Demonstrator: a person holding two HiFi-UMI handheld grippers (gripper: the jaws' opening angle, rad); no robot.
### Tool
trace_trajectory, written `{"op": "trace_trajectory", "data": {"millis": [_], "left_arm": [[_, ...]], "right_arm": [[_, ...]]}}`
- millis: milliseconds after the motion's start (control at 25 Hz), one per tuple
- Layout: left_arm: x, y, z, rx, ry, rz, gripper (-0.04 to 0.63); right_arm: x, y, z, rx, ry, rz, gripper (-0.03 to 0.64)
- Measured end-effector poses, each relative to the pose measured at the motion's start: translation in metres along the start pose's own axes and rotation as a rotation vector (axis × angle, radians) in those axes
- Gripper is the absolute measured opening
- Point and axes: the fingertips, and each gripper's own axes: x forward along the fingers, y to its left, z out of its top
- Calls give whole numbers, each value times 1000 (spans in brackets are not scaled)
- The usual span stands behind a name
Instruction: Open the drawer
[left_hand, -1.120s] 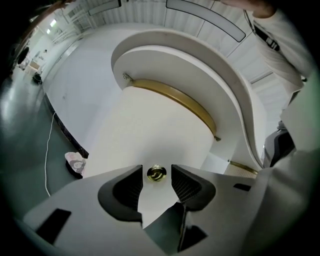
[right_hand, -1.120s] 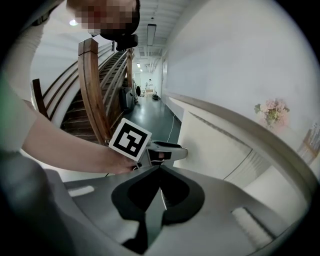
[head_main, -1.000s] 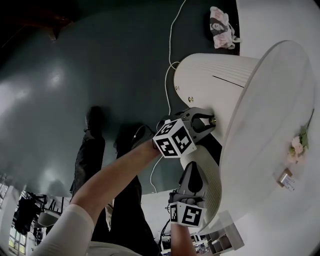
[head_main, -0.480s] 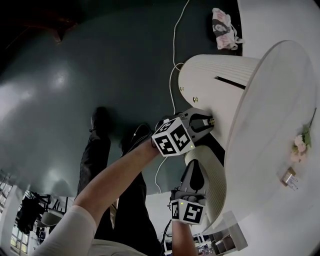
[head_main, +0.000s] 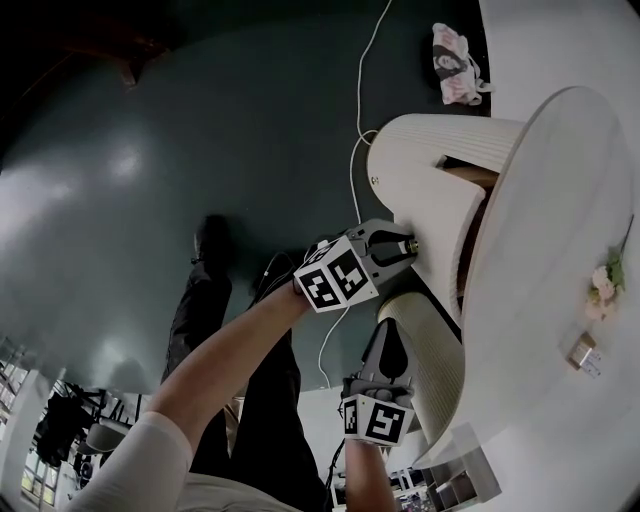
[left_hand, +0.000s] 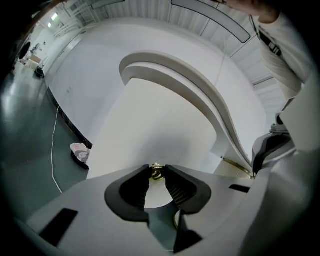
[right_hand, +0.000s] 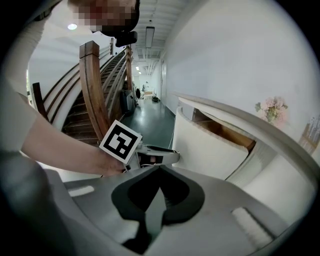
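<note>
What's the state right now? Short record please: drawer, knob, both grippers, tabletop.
drawer: partly open, wooden inside showing at the gap
knob: brass, pinched between the left gripper's pads
left gripper: shut on knob
right gripper: jaws together, empty, near the cabinet side below the drawer
tabletop: flower sprig near the edge

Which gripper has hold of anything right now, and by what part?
The left gripper pinches the drawer by its brass knob, at the jaw tips. The right gripper is shut, empty.
</note>
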Motion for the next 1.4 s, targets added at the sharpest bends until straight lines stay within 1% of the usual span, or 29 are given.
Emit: {"op": "trace_trajectory", "data": {"millis": [360, 560, 840, 1080, 1400], "left_arm": [[-45, -1, -18, 8, 29, -12, 104], [-68, -3, -28, 2, 41, 4, 104], [-99, -3, -38, 12, 57, 5, 104], [-123, -3, -47, -9, 61, 21, 106], [-148, -6, -57, 0, 97, 12, 105]], "right_arm": [[-4, 30, -8, -10, 4, 17, 11], [-10, 45, -4, -18, -1, 37, 11], [-24, 72, -17, -7, 28, 57, 11], [-23, 83, -14, 4, 12, 57, 11], [-29, 94, -15, 13, 5, 58, 11]]}}
